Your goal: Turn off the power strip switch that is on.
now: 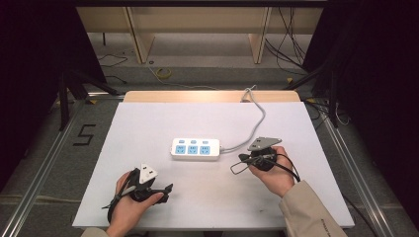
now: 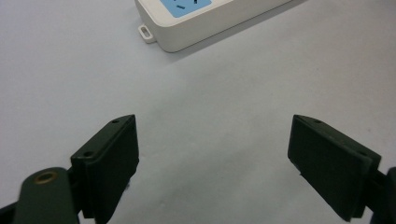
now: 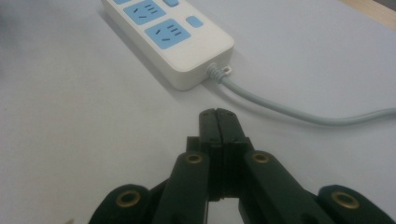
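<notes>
So there's a white power strip [image 1: 195,149] sitting pretty much in the middle of the white table [image 1: 148,123], with three blue socket faces and little blue buttons along its far edge, and its grey cable [image 1: 259,116] is running off the right end, curving to the far side and dropping over the far edge of the table. The left gripper [image 1: 168,190] is hanging out near the front left of the table, held in the person's left hand [image 1: 129,201], and in the left gripper view its jaws are spread wide apart with nothing between them, just bare table, and the end of the strip [image 2: 205,21] is showing further off past them. The right gripper [image 1: 236,169] is sitting in the right hand [image 1: 274,174] just right of the strip, close to where the cable comes out. In the right gripper view its jaws are pressed fully together, gripping nothing, pointing at the table just near the cable end of the strip [image 3: 173,37], not touching it
</notes>
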Demonstrator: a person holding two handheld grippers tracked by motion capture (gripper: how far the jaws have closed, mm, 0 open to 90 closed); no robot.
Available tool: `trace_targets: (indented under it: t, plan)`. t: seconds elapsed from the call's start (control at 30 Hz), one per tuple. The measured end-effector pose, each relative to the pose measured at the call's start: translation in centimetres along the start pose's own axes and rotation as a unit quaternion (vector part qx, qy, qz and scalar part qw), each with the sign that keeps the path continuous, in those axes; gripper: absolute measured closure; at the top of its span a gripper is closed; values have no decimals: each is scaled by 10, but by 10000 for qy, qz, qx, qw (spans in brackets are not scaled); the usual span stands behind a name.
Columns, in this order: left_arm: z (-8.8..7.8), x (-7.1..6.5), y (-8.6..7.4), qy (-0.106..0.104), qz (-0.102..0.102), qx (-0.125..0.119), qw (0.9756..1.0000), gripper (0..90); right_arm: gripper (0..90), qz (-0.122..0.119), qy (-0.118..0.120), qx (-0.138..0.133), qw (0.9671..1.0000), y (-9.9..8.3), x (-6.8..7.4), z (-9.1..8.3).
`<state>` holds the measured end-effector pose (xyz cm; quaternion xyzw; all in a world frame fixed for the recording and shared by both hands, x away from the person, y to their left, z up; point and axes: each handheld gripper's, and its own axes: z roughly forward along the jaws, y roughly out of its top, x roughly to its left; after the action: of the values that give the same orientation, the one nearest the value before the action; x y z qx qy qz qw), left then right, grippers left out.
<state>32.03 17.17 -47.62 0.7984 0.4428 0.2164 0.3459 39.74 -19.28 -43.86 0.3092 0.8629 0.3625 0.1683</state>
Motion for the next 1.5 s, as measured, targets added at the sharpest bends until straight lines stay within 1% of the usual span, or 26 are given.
trace_targets:
  t: [0.23,0.5,0.73,0.8,0.83,0.9,1.17,1.2,1.5]
  plan:
    - [0,0,0,-5,-1,-6,10000,161,900,0,22,16,10000,8,0,6]
    - [0,0,0,-10,1,4,10000,161,900,-73,43,66,9999,18,0,13]
    - [0,0,0,-13,-5,8,10000,161,900,-61,55,114,9999,24,0,19]
    - [1,0,0,-14,-9,10,10000,161,900,-48,60,120,9999,25,0,19]
    - [1,0,0,-14,-5,15,10000,161,900,-98,62,123,9999,27,-1,20]
    - [1,0,0,-17,-4,13,10000,161,900,-106,66,137,9998,28,-2,21]
    - [1,0,1,-15,0,12,10000,161,900,-99,64,149,9998,35,-2,23]
    - [1,0,1,-13,-12,0,10000,161,900,-145,85,139,9998,36,-2,24]
    - [1,0,1,-8,7,13,10000,161,900,-142,94,180,9997,40,-2,28]
